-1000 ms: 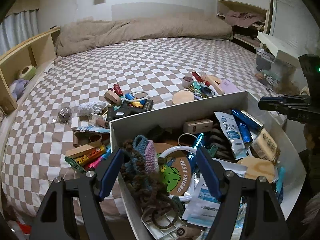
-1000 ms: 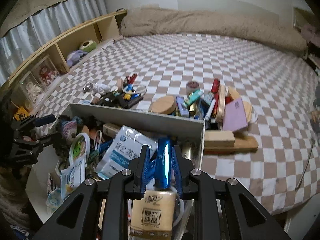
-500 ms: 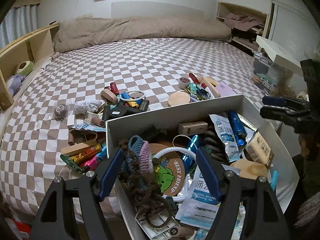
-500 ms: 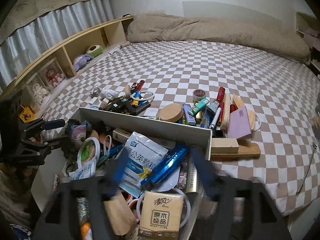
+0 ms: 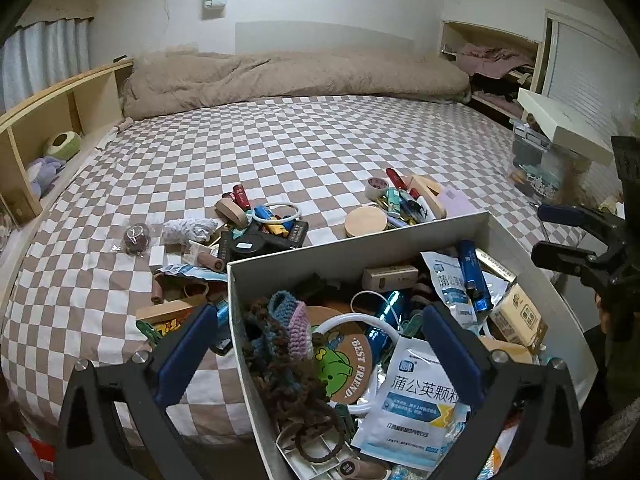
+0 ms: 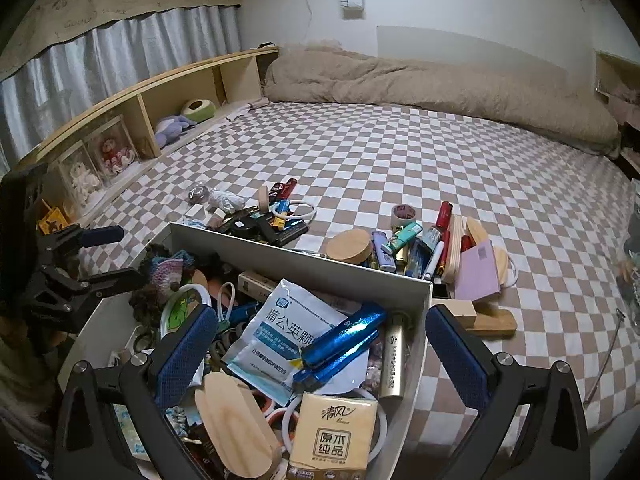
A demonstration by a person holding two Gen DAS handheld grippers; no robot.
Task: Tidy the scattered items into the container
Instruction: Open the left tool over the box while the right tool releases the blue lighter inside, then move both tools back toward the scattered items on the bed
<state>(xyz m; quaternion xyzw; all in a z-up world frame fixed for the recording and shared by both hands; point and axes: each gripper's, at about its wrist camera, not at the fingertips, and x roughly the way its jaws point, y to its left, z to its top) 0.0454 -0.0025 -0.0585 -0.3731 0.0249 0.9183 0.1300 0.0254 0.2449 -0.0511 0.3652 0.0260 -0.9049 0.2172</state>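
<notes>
The white box (image 5: 360, 236) stands at the near edge of the checkered bed, filled with sachets, a crocheted piece and a tissue pack. My left gripper (image 5: 320, 354) hovers over the box's left corner. Its jaws are opening and its pads touch nothing. My right gripper (image 6: 320, 354) hangs over the box's (image 6: 300, 256) right end. Its jaws are opening too, and the shiny blue tube (image 6: 340, 344) lies loose in the box beneath them. Two heaps of scattered items lie beyond the box: a left pile (image 5: 260, 228) and a right pile (image 5: 400, 200).
A wooden shelf (image 6: 140, 120) with plush toys runs along the bed's left side. A beige duvet (image 5: 280, 76) lies at the far end. Clear storage bins (image 5: 536, 168) stand off the bed's right side. Wooden blocks (image 6: 484, 316) lie right of the box.
The right gripper was shut on the blue tube. It has spread its jaws, and the tube now lies in the box. The left jaws have widened as well.
</notes>
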